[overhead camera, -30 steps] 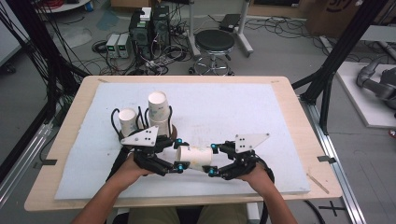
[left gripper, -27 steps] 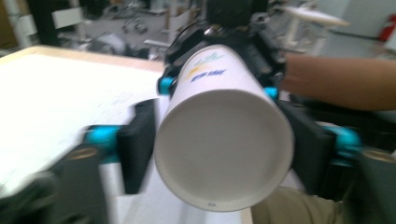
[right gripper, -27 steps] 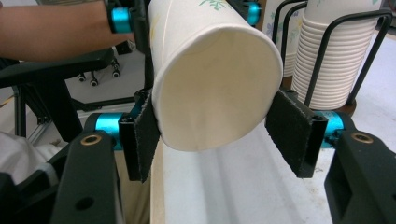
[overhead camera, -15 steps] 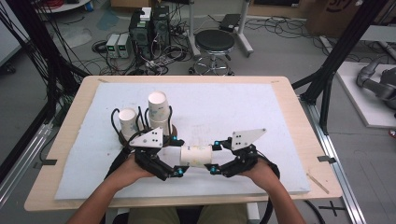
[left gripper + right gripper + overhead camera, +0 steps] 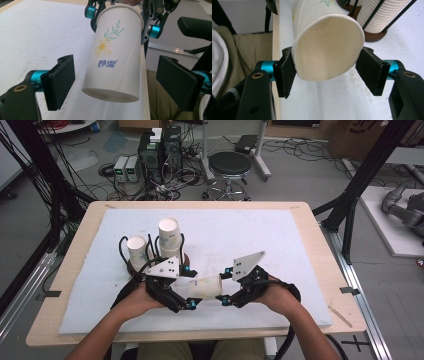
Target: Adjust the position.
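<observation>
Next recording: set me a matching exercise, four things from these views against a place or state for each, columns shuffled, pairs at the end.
Things
1. paper cup
2. left gripper
3. right gripper
4. cup stacks

Places or states
A. jaws pressed on the cup's rim, squeezing it oval
B. upright in wire holders on the white mat
C. lying sideways in the air, daisy print on its side
D. jaws apart on either side of the cup's base, not touching it; they have just been opening

Pairs: 1-C, 2-D, 3-A, 4-B
</observation>
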